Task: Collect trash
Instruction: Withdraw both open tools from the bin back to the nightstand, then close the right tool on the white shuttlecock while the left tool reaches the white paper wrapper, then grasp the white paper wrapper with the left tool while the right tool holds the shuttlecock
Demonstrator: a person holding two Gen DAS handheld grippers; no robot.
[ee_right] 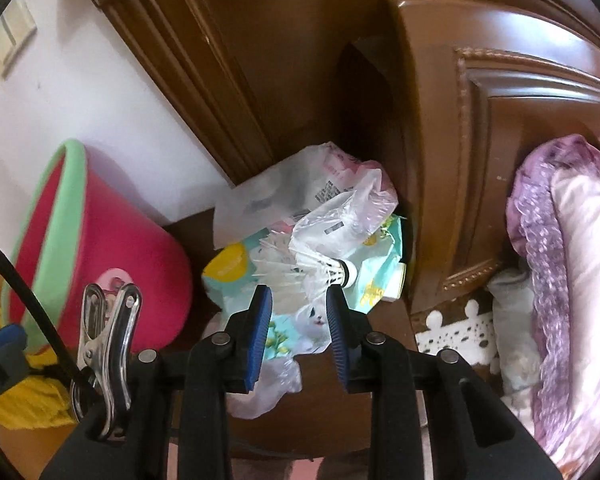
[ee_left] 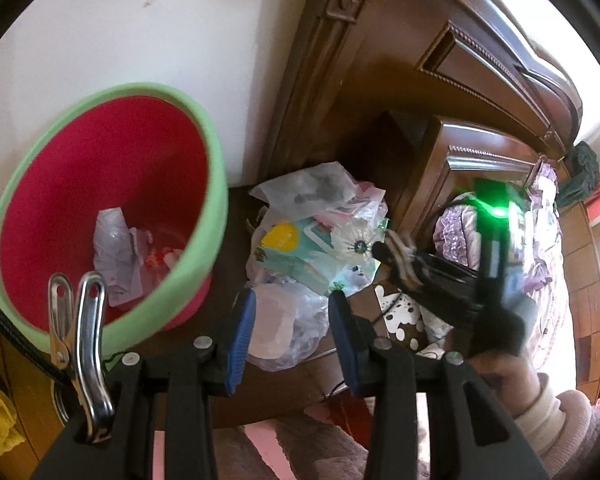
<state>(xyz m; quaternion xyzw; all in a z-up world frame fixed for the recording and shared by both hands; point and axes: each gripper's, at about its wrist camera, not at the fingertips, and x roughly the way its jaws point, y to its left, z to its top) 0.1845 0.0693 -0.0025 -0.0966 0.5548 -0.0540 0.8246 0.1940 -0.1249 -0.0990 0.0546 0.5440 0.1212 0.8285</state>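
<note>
Blue pads of your left gripper (ee_left: 290,332) fill the bottom of the left wrist view, spread apart with nothing between them; a crumpled clear plastic bag (ee_left: 288,320) lies on the floor beyond the gap, and nothing is pinched. Your right gripper (ee_right: 299,320) also stands spread and empty. Its right pad tip sits just below the cork end of a white shuttlecock (ee_right: 316,268), but I cannot tell whether it touches.

The trash pile (ee_left: 316,232) lies at twelve o'clock from both grippers, pressed into the corner of the dark wooden furniture (ee_right: 440,160): wrappers, a mint-green printed packet (ee_right: 236,268) and thin bags, with the shuttlecock on top. The red bin with the green rim (ee_left: 112,208) stands at ten o'clock in the left view, already holding some crumpled paper.

Risks, as I judge them: both grippers point at the same heap, so they could knock each other. Thin plastic may slip from a shallow pinch, or drag neighbouring pieces and scatter them. The shuttlecock could roll off if you nudge the bag under it. A cable (ee_left: 384,312) near the heap at three o'clock in the left view might snag.
</note>
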